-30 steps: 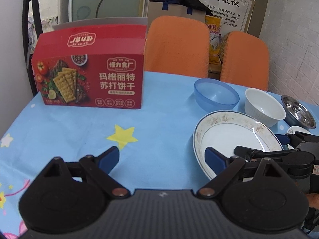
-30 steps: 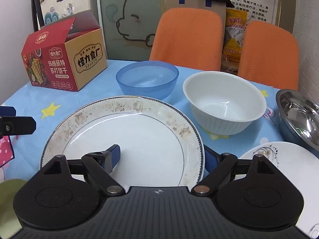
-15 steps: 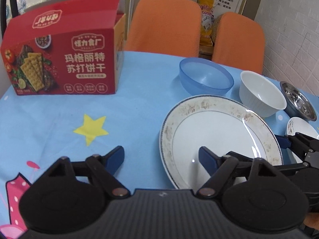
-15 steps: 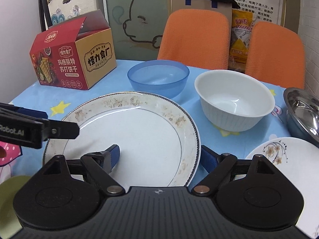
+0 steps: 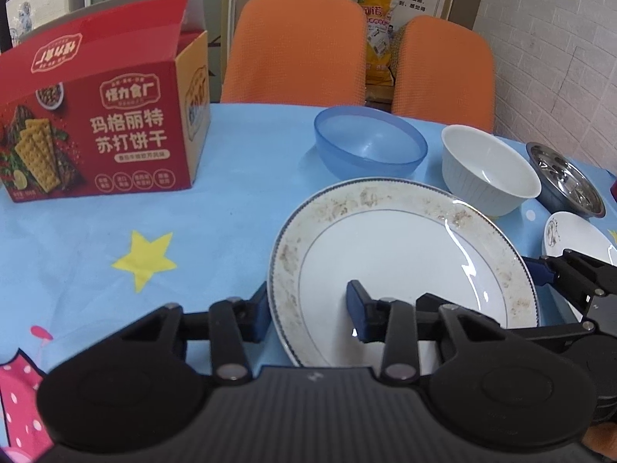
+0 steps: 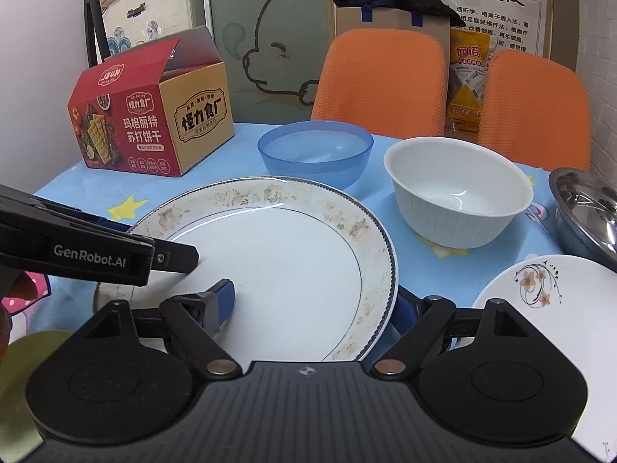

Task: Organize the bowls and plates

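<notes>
plate (image 6: 285,262) lying flat, both grippers straddling opposite rims

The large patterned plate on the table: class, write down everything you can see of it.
The large plate is round, white and glossy, likely ceramic, with a faded brownish floral band and thin dark rim line. It is empty and sits on the blue tablecloth, before the blue bowl. The left hand-held gripper straddles its left rim, the right hand-held gripper its right rim; both open.
</notes>
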Available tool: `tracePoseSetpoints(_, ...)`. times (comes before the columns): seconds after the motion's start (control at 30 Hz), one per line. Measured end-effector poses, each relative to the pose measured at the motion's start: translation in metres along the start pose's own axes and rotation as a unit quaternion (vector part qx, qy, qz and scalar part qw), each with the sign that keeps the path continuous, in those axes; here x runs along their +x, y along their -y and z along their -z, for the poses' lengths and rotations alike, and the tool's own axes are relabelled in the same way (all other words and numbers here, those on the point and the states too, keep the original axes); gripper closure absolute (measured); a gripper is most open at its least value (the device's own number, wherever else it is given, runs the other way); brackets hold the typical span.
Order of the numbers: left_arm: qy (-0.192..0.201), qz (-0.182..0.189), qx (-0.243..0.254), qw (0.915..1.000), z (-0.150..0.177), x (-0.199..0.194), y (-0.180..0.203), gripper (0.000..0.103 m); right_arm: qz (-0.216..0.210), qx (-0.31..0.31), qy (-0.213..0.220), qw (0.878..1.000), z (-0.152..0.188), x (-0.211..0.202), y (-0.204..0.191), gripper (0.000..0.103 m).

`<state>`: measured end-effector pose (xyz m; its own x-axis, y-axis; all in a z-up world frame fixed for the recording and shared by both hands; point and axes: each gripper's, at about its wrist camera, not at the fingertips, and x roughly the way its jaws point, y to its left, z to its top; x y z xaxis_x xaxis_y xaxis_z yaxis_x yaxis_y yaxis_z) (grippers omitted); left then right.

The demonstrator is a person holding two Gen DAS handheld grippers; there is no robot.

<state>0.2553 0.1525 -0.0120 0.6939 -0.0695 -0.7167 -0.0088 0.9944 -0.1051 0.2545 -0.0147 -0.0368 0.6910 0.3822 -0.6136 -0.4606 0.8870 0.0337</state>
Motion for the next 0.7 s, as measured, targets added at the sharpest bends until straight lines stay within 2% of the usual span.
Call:
tracePoseSetpoints(0.07,0.0,-0.001,-0.002,1.0,-0.0004,0.0002,0.0,0.064,0.004,0.003,0.002,1.0,-0.0001,0.0001,0.0004,0.0)
tracePoseSetpoints(0.3,-0.011,-0.002,-0.017,0.9998,-0.0076,0.0029,0.0006,0.074,0.006,0.021,0.003,1.0,-0.0021,-0.0005,0.0023,0.0)
tracePoseSetpoints(0.43,-0.011,0.003,-0.032,0.9994,-0.0091,0.0014,-0.0057,0.074,-0.008,0.029,0.01,1.0,-0.0043,-0.0046,0.002,0.0)
tracePoseSetpoints(0.53,-0.005,0.001,-0.026,0.9997,-0.0102,0.0017,-0.0052,0.074,-0.002,0.016,0.022,1.0,-0.0058,-0.0079,-0.0029,0.0)
tracePoseSetpoints(0.7,-0.007,-0.005,-0.023,0.9997,-0.0092,0.0042,-0.0043,0.075,-0.008,0.019,0.007,1.0,-0.0026,0.0013,-0.0012,0.0)
